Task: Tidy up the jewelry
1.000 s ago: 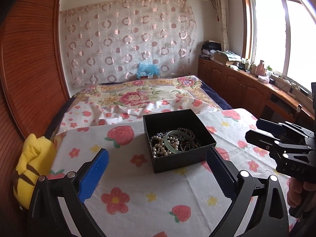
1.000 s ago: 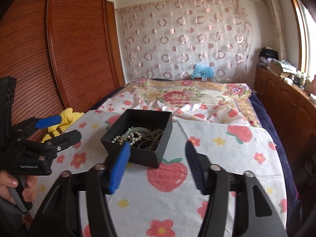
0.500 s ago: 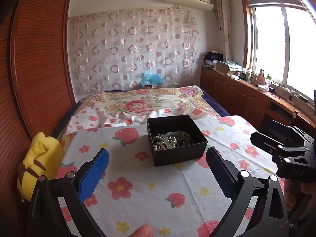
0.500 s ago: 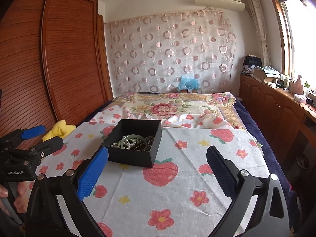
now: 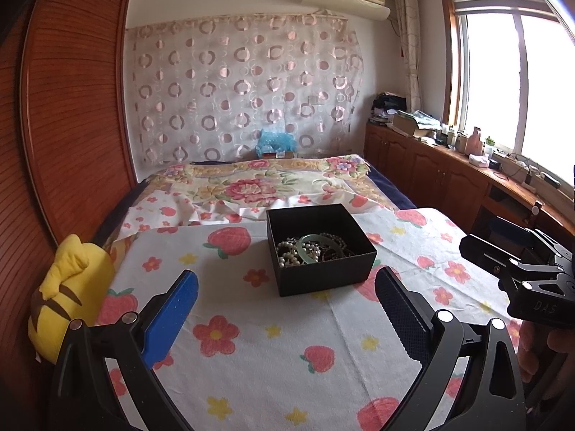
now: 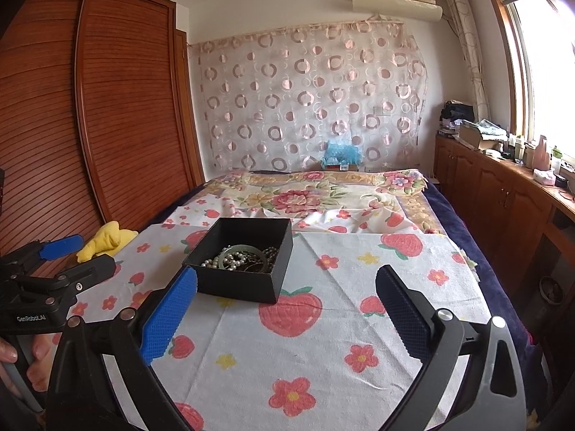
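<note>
— What do the tools look like?

— The left gripper (image 5: 285,309) is a black forked frame with silver round screws and blue textured pads (image 5: 171,318). From the other camera, white "GenRobot.AI" lettering shows at nine o'clock.

— And the other?

— The right gripper (image 6: 286,307) matches it; its side reads "DAS". Bare skin of the right hand (image 5: 539,344) shows at four o'clock.

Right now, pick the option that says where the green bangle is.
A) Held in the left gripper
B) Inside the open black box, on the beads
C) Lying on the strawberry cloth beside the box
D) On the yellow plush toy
B: the green bangle lies inside the open black box on top of the pearl beads, and both the left gripper and right gripper are open and empty.
</note>
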Tool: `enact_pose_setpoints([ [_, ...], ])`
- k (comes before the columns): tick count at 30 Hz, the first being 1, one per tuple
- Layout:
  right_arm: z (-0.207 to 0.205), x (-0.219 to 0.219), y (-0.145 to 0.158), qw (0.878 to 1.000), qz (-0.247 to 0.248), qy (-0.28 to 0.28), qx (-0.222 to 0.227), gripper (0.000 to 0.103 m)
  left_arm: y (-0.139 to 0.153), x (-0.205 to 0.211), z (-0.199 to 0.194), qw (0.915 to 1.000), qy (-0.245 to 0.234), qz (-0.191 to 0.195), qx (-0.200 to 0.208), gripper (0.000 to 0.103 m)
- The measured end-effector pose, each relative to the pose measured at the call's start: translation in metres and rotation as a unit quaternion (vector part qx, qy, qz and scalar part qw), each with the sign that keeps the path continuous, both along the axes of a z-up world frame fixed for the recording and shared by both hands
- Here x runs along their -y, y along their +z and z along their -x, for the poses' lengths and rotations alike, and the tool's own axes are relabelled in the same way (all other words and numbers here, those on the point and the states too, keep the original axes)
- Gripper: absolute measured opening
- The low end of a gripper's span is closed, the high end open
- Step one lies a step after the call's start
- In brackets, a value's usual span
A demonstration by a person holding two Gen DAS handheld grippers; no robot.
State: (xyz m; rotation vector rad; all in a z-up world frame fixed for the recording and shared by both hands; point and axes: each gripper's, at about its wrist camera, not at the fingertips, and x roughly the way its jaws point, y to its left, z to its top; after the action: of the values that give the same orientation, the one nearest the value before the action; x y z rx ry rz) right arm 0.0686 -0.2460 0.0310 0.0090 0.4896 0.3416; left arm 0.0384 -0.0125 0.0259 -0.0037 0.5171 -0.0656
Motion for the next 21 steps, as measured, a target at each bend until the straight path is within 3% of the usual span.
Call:
enact_pose_setpoints([
  [21, 0.0005, -0.0017, 0.0002, 1.000, -0.001, -0.001, 0.002, 0.100, -0.0002, -0.0007, -0.0004, 1.0000, 0.000, 0.000, 0.000, 0.095],
])
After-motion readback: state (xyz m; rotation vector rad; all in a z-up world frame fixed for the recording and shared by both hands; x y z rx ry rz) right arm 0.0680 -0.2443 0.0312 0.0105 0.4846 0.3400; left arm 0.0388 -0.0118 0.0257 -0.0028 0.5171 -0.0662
